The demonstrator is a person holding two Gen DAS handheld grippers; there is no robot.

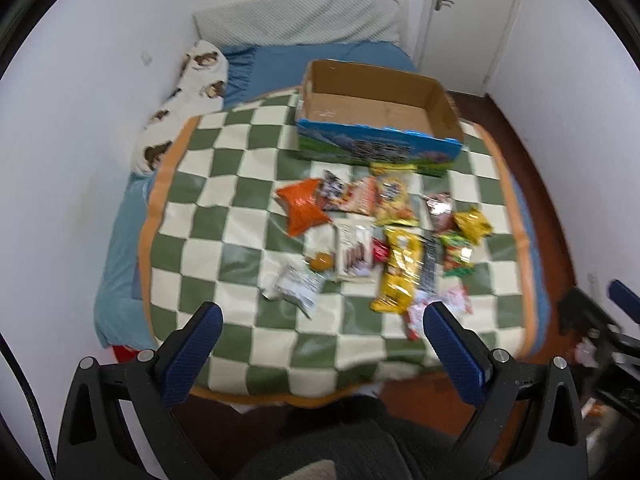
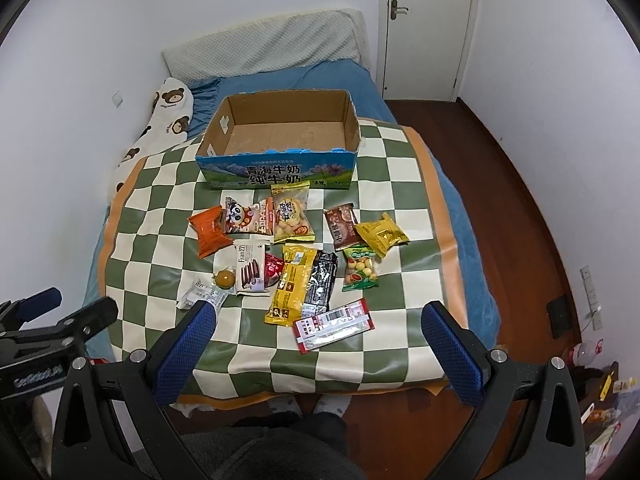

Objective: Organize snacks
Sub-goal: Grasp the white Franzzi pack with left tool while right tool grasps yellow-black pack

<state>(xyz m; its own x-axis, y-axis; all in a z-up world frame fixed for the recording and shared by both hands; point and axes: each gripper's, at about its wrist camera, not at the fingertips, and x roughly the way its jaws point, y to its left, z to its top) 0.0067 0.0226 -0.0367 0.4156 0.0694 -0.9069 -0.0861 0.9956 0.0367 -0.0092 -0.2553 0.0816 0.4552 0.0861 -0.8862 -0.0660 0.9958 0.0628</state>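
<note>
Several snack packets lie on a green-and-white checkered mat (image 2: 152, 216) on the bed: an orange packet (image 2: 209, 231), a long yellow packet (image 2: 290, 284), a black packet (image 2: 320, 282), a red-and-white packet (image 2: 334, 324), a green packet (image 2: 360, 268). An open cardboard box (image 2: 280, 128) with a blue printed front stands empty behind them; it also shows in the left wrist view (image 1: 376, 108). My left gripper (image 1: 320, 316) is open and empty above the mat's near edge. My right gripper (image 2: 318, 316) is open and empty, also near the mat's front edge.
A grey pillow (image 2: 264, 46) and a bear-print cushion (image 2: 168, 108) lie at the bed's head by the white wall. A white door (image 2: 428, 20) is at the back right. Wooden floor (image 2: 500, 184) runs along the bed's right side, with clutter at the far right.
</note>
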